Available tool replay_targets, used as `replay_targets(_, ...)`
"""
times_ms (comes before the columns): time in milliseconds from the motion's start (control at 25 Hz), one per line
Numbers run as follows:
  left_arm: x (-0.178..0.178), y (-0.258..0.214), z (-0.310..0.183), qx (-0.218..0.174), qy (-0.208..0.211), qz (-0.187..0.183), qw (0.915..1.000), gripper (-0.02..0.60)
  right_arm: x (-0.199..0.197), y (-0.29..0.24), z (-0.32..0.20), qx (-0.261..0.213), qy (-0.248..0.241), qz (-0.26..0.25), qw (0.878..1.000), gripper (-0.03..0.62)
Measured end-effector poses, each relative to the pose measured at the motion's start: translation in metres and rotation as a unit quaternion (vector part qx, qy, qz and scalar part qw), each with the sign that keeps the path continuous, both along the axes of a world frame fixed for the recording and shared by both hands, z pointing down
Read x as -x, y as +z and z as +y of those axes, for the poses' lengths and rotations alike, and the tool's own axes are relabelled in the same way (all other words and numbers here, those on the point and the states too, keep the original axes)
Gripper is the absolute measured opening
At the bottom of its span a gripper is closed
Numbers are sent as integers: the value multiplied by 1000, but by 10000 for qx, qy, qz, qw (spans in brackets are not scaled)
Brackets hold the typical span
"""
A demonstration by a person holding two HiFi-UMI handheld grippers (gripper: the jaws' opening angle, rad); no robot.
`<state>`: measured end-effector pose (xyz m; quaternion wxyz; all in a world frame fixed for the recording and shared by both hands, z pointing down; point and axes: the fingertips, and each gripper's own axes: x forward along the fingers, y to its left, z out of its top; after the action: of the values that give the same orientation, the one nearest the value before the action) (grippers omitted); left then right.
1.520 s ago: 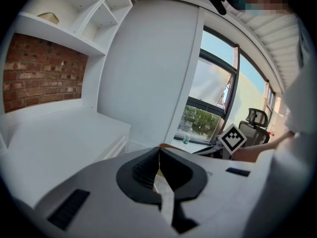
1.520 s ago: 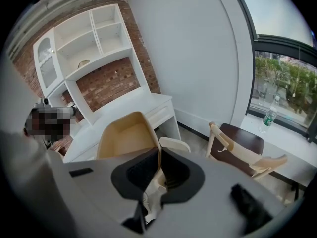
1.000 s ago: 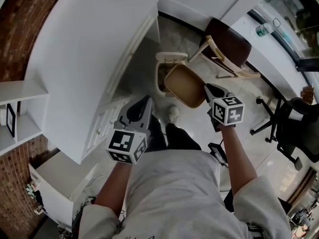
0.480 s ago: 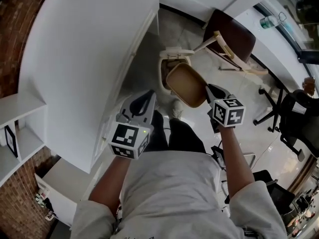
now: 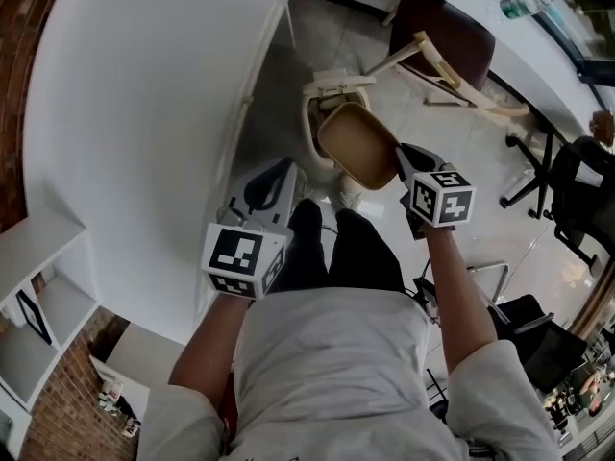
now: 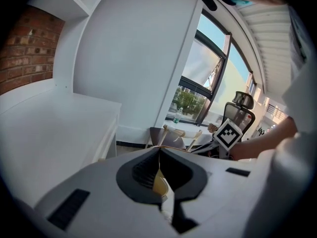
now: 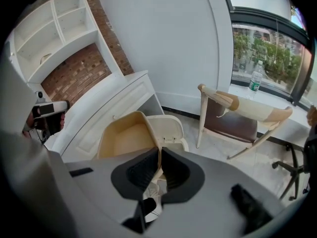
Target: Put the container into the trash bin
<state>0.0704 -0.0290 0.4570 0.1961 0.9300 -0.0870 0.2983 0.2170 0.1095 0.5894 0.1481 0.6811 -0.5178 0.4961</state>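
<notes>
Two claws show in the head view: the right claw [image 5: 402,159], at centre right, is clamped on the rim of the tan container [image 5: 357,147], which hangs tilted just over the open bin [image 5: 325,96] on the floor at upper centre; the left claw [image 5: 282,171], at centre left beside the desk [image 5: 144,113], is closed with nothing in it. The pick-up looks done; the container is not yet inside; what is left, I judge, is lowering it into the bin's mouth and letting go.

Right of the white desk [image 5: 144,113], a brown-seated wooden chair [image 5: 444,36] stands on the pale floor [image 5: 480,152]; farther right, a water bottle [image 5: 515,6] and a black office chair [image 5: 572,195].
</notes>
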Motion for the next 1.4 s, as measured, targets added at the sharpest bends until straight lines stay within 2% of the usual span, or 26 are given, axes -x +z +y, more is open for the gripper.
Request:
replay_targets(320,-18,25,-6,7,211,10,9998,17,-10,37,3,157,143,-70,9997,41)
replay_targets(520,-23,41,-12,58,140,-7,9999,17,-12,59,3,235,173,-136,9995,41)
replay_targets(1000,-26,83,-2,217,265,-181,9993,17,-17,109,0,480,123,-172,9986,41)
replay_targets(1400,-23,104,1,269,431,-238,9984,17,-12,147,-2,607,278,-201,9976,41)
